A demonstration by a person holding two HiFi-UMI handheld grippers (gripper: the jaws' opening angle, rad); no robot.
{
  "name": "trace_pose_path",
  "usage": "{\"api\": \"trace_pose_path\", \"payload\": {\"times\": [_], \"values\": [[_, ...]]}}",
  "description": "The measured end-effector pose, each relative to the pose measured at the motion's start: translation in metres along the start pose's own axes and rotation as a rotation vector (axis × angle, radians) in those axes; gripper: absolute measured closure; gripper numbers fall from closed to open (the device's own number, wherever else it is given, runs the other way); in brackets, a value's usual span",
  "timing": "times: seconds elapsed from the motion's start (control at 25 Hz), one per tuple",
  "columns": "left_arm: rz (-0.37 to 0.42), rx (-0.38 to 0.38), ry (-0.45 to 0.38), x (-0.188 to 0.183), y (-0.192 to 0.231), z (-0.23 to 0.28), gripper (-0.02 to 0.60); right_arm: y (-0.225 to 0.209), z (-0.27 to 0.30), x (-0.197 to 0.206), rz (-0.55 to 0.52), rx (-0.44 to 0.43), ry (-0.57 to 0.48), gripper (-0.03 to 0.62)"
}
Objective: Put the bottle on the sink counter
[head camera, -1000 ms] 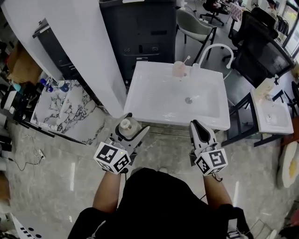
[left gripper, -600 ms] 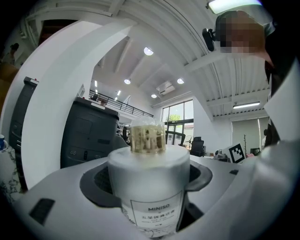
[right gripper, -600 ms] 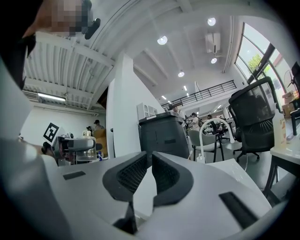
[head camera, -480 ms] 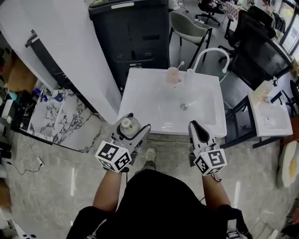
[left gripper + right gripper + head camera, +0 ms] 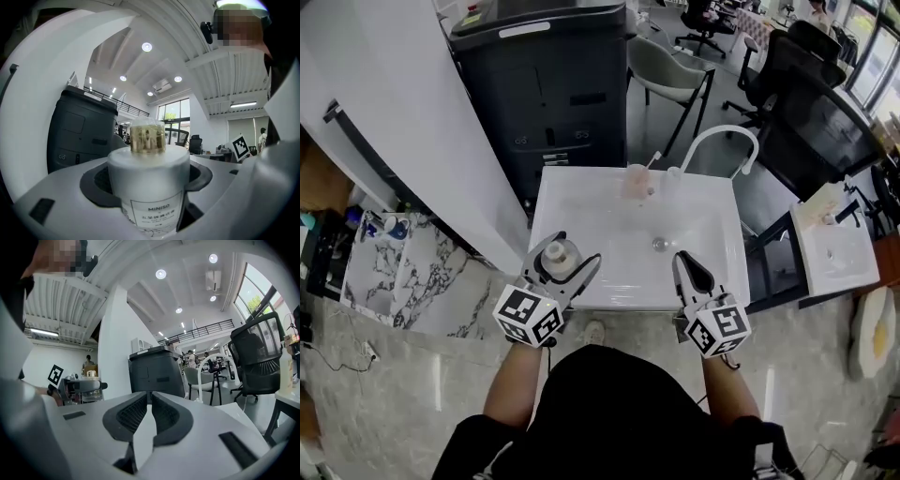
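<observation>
The left hand-held gripper (image 5: 570, 251) is clamped on the bottle (image 5: 149, 187) and carries it; the right hand-held gripper (image 5: 684, 264) is closed and empty. The sink surface (image 5: 546, 202) lies just ahead: next, I think, set the bottle upright there.

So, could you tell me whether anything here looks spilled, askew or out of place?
Nothing stands out: the bottle sits upright in the left gripper, and the cup stands upright at the back of the sink.
</observation>
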State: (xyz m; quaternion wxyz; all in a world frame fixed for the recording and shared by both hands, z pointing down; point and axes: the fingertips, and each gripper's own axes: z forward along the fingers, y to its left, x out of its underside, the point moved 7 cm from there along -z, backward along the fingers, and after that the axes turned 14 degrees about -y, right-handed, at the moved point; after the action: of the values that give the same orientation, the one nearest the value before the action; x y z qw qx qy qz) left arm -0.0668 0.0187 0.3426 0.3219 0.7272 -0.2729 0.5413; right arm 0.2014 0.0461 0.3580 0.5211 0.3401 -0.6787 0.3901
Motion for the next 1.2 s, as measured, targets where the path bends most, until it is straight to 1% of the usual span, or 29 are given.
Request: {"api": "trace_pose_path", "payload": {"times": [0.44,0.68,0.8,1.0,1.2], "values": [[-0.014,-0.014,0.038,0.017,0.078,0.039,0.222,-0.002,0.082,0.028,-0.007,-0.027,0.068,0.549],[-0.016,-0.012,0.055,0.029,0.109,0.059,0.222,-0.007,0.112,0.039,-0.006,-0.004,0.089,0.549],[-0.002,-0.013,0.064,0.039,0.122,0.071,0.222,-0.009,0.118,0.049,0.001,0.007,0.108,0.549],[-0.01,-0.044,0.084,0.06,0.137,0.088,0.223,-0.017,0.12,0.067,0.023,0.008,0.181,0.549],[0.015,-0.105,0.096,0.082,0.154,0.106,0.222,-0.032,0.126,0.08,0.038,-0.003,0.241,0.549]]}}
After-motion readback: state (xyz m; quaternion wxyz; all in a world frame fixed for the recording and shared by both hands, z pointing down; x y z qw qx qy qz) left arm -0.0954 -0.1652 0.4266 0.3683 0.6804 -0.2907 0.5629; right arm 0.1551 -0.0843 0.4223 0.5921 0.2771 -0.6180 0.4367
